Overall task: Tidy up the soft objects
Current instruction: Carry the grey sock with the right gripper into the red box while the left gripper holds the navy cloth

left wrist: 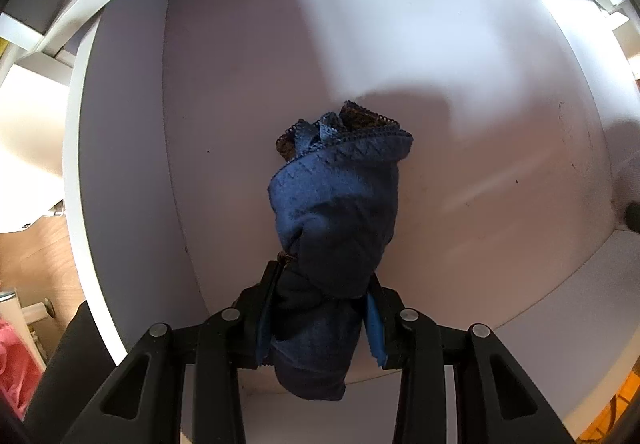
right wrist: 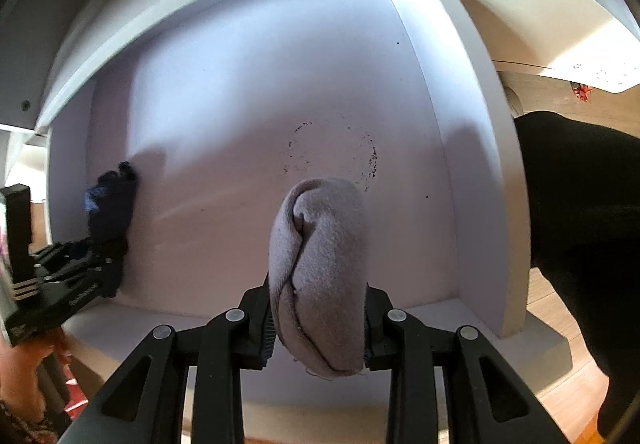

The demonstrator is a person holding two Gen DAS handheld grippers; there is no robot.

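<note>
My left gripper (left wrist: 322,308) is shut on a rolled blue garment with lace trim (left wrist: 340,203), which sticks out forward over the floor of a white drawer (left wrist: 240,83). My right gripper (right wrist: 318,320) is shut on a rolled grey sock bundle (right wrist: 320,256), held over the same white drawer floor (right wrist: 224,123). In the right wrist view the left gripper (right wrist: 96,256) shows at the far left with the dark blue garment (right wrist: 112,203) in its fingers, close to the drawer's left wall. Both bundles hang clear of the drawer floor.
The white drawer has low walls (left wrist: 120,123) all round and a ring of dark specks (right wrist: 336,151) on its floor. A pink cloth (left wrist: 16,364) lies outside at lower left. A dark-clothed leg (right wrist: 580,244) stands on wooden flooring (right wrist: 560,384) to the right.
</note>
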